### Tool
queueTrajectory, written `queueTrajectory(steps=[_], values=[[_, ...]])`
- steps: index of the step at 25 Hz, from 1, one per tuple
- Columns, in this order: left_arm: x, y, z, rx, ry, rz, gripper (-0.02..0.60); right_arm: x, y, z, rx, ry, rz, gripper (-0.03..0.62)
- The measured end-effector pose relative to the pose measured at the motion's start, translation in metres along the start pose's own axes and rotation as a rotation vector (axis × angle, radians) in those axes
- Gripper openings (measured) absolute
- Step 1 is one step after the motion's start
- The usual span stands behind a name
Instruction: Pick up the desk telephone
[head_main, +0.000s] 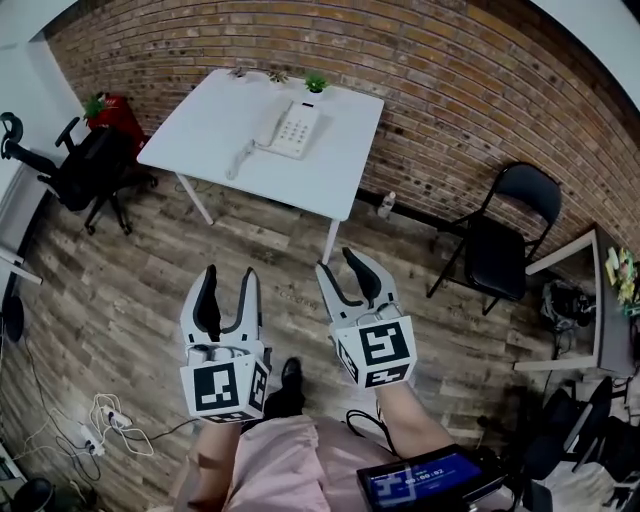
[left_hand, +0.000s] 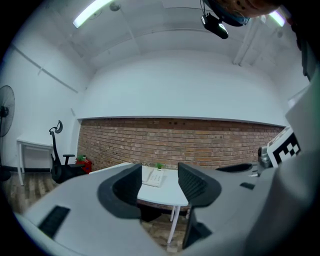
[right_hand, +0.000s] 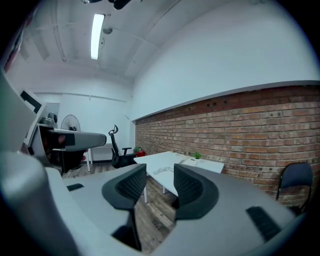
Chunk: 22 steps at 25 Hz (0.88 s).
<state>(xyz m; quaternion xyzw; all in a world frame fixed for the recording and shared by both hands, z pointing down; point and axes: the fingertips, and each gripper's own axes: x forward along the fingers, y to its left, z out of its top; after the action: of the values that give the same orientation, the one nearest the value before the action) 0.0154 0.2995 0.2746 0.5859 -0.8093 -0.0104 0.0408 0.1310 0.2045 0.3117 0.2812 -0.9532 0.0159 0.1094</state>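
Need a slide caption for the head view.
Left gripper and right gripper, open and empty, face a white table bearing the desk telephone.

The white tabletop (head_main: 330, 170) carries a white desk telephone (head_main: 292, 130) and, by its far edge, a small green plant (head_main: 316, 83).

- Left gripper (head_main: 230, 278) pointed forward, roughly level, jaws partly apart with nothing between them.
- Right gripper (head_main: 340, 266) sat just beside it, tipped slightly down, jaws likewise apart and empty.
- Left forearm (head_main: 213, 462) and right forearm (head_main: 412, 418) reached forward together.
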Motion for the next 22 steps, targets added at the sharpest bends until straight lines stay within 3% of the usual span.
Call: queueTrajectory(steps=[10,22], values=[[0.097,0.047,0.030,0.021,-0.045,-0.066,0.221,0.089,-0.020,0.044,-0.026,-0.044,-0.063,0.176],[0.165,0.066,-0.017,0.030,0.080,-0.110,0.224,0.156,-0.046,0.027,0.005,0.010,-0.088,0.175]])
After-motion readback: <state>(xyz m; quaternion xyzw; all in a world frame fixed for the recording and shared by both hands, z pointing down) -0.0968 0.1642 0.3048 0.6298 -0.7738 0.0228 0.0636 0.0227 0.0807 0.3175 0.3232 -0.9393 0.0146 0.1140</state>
